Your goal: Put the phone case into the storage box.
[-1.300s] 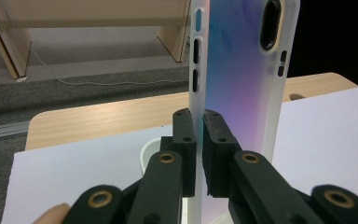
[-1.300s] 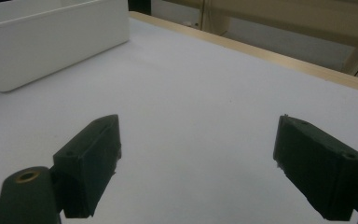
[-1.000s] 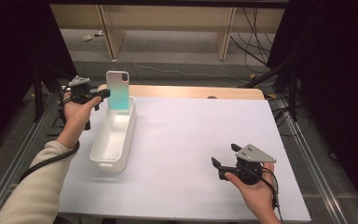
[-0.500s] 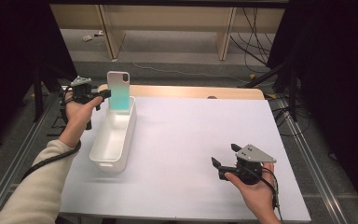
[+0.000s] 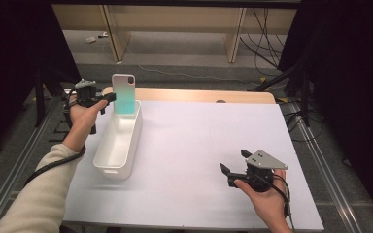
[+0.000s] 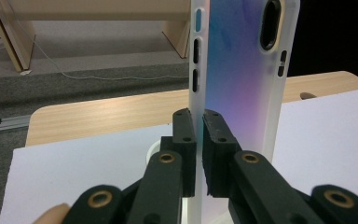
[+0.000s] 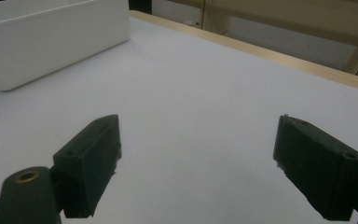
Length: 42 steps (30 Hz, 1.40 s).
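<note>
Left gripper (image 6: 199, 140): clamped on the side edge of the phone case (image 6: 242, 74) — held upright so it can go down edge-first.
Below it: far end of the white bin (image 5: 119, 141), probably the case's destination.
Right gripper (image 5: 235, 167): jaws wide, holding nothing — resting well apart on the table (image 5: 199, 145).
Hard to tell: case's lower end, hidden behind the jaws.

One phone case (image 5: 124, 93), one white bin (image 5: 118, 141), two grippers — left (image 5: 108, 98), right (image 5: 233, 167).
</note>
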### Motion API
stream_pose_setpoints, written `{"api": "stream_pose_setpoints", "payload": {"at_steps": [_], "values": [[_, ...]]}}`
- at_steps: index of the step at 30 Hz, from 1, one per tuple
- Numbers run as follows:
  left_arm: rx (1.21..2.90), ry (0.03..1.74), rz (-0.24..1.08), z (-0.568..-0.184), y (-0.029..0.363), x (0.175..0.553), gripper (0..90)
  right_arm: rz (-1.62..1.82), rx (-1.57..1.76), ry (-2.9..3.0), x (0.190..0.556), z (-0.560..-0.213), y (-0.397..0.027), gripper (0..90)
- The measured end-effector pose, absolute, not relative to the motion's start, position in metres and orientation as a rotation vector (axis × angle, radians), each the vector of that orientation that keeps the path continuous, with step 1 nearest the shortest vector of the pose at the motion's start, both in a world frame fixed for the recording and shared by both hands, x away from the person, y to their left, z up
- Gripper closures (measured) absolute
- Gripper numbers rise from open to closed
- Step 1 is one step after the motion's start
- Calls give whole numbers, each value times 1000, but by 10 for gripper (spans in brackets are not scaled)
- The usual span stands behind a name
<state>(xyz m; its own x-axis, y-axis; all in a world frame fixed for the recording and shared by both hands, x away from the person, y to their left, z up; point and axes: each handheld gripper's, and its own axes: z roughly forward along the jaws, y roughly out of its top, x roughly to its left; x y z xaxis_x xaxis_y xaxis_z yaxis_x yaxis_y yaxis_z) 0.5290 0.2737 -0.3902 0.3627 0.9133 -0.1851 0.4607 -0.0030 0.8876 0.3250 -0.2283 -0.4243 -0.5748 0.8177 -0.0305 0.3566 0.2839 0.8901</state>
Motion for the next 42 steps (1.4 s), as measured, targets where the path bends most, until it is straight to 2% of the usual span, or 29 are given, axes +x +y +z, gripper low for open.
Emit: {"api": "stream_pose_setpoints", "payload": {"at_steps": [42], "values": [[1644,1271,570,-395,269,537,847,1284,1061,2047,322,-424,-228,162]]}}
